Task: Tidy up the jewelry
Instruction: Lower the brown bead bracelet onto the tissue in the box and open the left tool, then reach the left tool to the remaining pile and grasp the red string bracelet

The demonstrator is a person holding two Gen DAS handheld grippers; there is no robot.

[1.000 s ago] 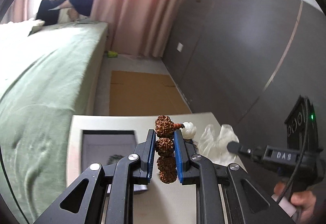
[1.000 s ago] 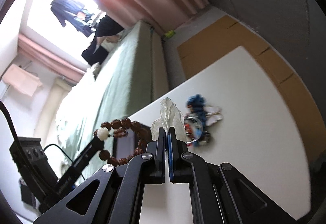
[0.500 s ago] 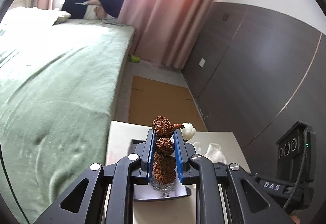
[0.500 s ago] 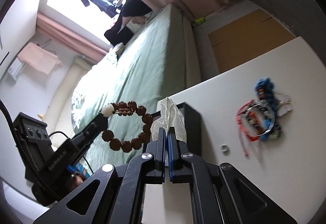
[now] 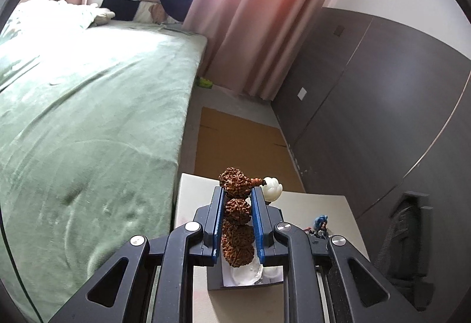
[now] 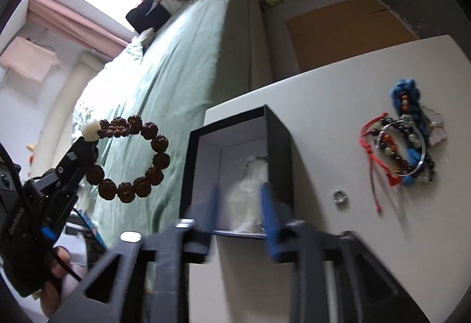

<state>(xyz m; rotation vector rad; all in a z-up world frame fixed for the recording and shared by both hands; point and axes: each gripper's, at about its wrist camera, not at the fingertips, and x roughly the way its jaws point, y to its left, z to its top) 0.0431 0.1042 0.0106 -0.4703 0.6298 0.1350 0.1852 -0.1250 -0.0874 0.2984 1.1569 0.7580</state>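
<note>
My left gripper point(image 5: 237, 196) is shut on a bracelet of rough brown beads point(image 5: 235, 205) with one white bead point(image 5: 272, 189). In the right wrist view the bracelet point(image 6: 132, 158) hangs as a loop from the left gripper point(image 6: 85, 143), left of the black box point(image 6: 279, 128) and off the table. My right gripper point(image 6: 240, 205) is blurred, its jaws opening over the box's near wall. A crumpled white plastic piece point(image 6: 245, 184) lies inside the box, seen between the jaws but free of the pads. In the left wrist view the box point(image 5: 215, 281) sits under the fingers.
A tangle of jewelry point(image 6: 403, 143) with a blue tassel, red cord and silver bangle lies on the white table point(image 6: 338, 264), with a small silver ring point(image 6: 339, 195) beside it. A green bed point(image 5: 88, 117) borders the table. A hand point(image 6: 56, 273) holds the left gripper.
The right jaws were shut on the white plastic piece; now they stand apart and the piece lies in the box. The left gripper kept its hold on the bracelet and shifted sideways.
</note>
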